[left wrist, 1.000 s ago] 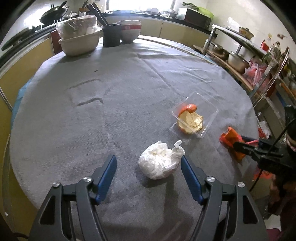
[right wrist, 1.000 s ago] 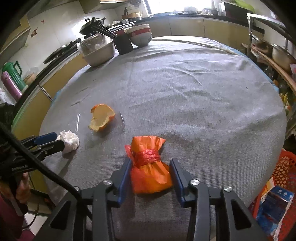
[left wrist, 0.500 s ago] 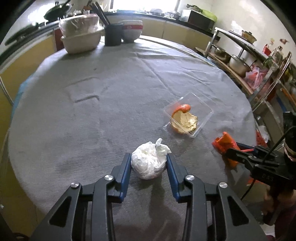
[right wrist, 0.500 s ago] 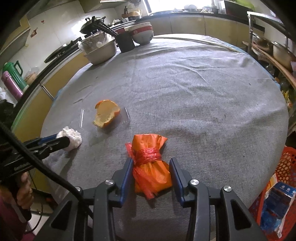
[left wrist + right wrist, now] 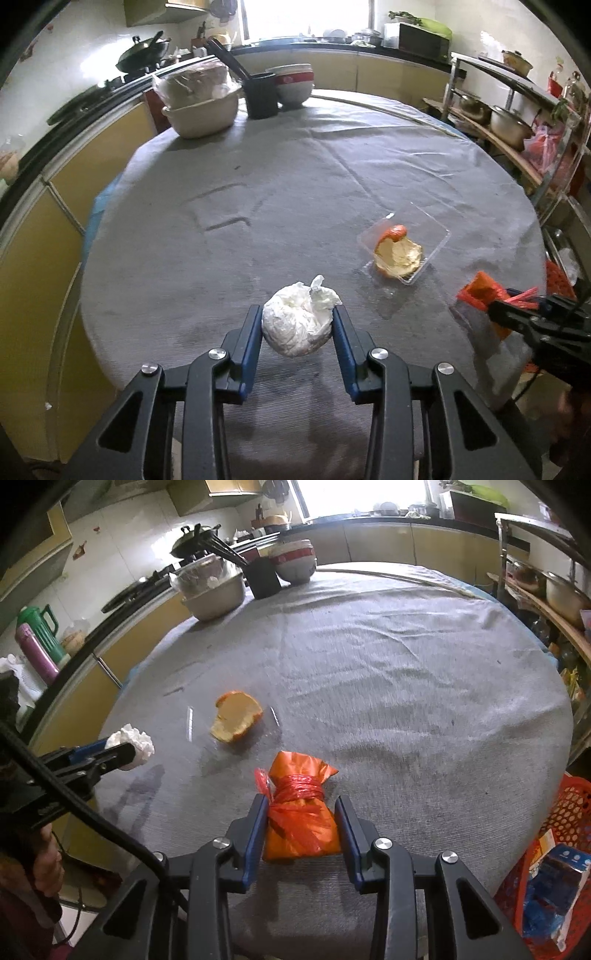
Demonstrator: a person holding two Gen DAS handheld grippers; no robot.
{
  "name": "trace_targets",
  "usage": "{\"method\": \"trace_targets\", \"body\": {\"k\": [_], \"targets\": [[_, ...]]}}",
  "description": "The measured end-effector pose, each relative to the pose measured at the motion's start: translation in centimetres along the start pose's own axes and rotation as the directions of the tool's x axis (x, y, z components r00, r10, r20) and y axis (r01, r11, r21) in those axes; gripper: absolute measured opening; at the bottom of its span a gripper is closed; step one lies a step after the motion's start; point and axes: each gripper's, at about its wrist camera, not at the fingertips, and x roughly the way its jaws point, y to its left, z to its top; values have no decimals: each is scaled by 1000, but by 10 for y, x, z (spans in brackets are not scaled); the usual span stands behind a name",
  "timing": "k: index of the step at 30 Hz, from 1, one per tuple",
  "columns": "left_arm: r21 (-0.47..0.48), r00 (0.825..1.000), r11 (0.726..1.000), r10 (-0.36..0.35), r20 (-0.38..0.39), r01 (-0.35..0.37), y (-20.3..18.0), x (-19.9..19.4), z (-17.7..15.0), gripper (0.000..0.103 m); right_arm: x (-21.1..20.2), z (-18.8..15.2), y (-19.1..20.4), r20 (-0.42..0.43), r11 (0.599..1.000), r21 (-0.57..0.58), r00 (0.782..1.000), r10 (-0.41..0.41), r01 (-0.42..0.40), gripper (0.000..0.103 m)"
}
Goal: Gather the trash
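My left gripper (image 5: 297, 321) is shut on a white crumpled bag (image 5: 299, 323) and holds it above the grey table (image 5: 258, 192). My right gripper (image 5: 301, 814) is shut on an orange tied bag (image 5: 301, 819), lifted off the cloth. An orange peel (image 5: 397, 254) lies in a clear plastic tray (image 5: 432, 236) between them; the peel also shows in the right wrist view (image 5: 236, 720). The left gripper with the white bag (image 5: 135, 744) shows at the left of the right wrist view. The right gripper with the orange bag (image 5: 480, 291) shows at the right of the left wrist view.
A red mesh basket (image 5: 557, 827) holding a blue carton (image 5: 550, 893) stands on the floor beside the table's right edge. Bowls (image 5: 291, 83), a black cup (image 5: 262, 94) and a covered basin (image 5: 201, 114) stand at the table's far edge. Shelves with pots (image 5: 509, 125) are at right.
My left gripper closed on the white bag and lifted it. My right gripper lifted the orange bag off the table.
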Motion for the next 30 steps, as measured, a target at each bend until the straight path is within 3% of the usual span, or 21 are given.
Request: {"method": "trace_targets", "body": {"k": [12, 30], "targets": [[15, 996, 997, 82, 29, -82, -12, -17, 5, 39, -23, 5, -7, 69, 990, 76, 991, 114, -119, 40], [92, 990, 987, 125, 65, -130, -55, -35, 11, 39, -52, -2, -34, 153, 980, 115, 977, 147, -165, 40]]}}
